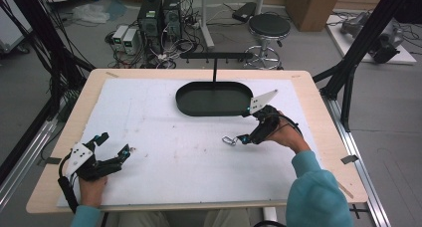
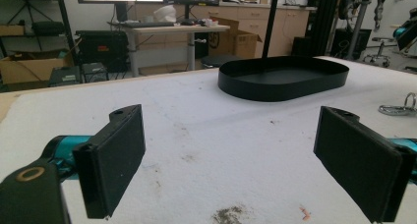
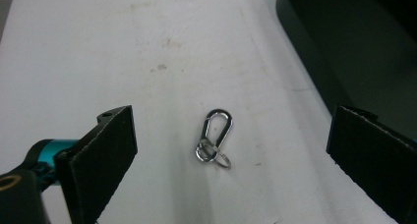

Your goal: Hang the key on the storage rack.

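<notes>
A small silver carabiner with a key ring lies on the white mat, right of centre. My right gripper is open just to its right, held low over the mat. In the right gripper view the carabiner lies flat between and ahead of the two spread jaws of that gripper, touching neither. My left gripper rests open near the front left of the mat, holding nothing. In the left gripper view its jaws stand wide apart over bare mat, and the carabiner shows far to the right.
A black oval tray sits at the back centre of the mat, with nothing in it, and also appears ahead in the left gripper view. A black T-shaped stand rises behind it. The wooden table edge borders the white mat.
</notes>
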